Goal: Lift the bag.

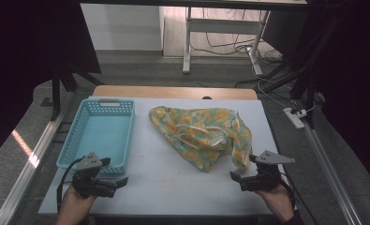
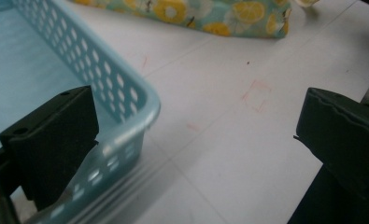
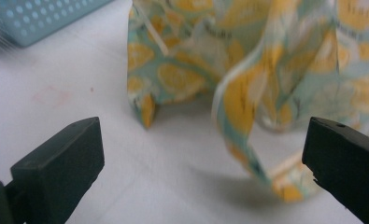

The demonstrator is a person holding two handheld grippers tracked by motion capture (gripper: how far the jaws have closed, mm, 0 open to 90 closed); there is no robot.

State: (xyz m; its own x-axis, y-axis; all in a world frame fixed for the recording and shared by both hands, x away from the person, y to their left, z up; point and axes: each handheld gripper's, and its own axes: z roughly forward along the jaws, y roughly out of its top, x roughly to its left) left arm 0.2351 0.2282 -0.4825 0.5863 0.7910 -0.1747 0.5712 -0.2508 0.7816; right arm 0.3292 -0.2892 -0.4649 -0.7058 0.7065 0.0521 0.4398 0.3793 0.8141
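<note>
- The right gripper (image 1: 241,180) has its jaws spread wide with nothing between them; it hovers low over the white table (image 1: 173,187), just short of the cloth's near edge.
- The left gripper (image 1: 117,183) is also wide open and holds nothing; in the left gripper view one jaw sits over the near corner of the basket (image 2: 126,107).
- The yellow-and-teal patterned cloth (image 1: 201,133) lies crumpled mid-table, right of the basket and apart from it.
- The light-blue perforated basket (image 1: 75,140) stands at the table's left.
</note>
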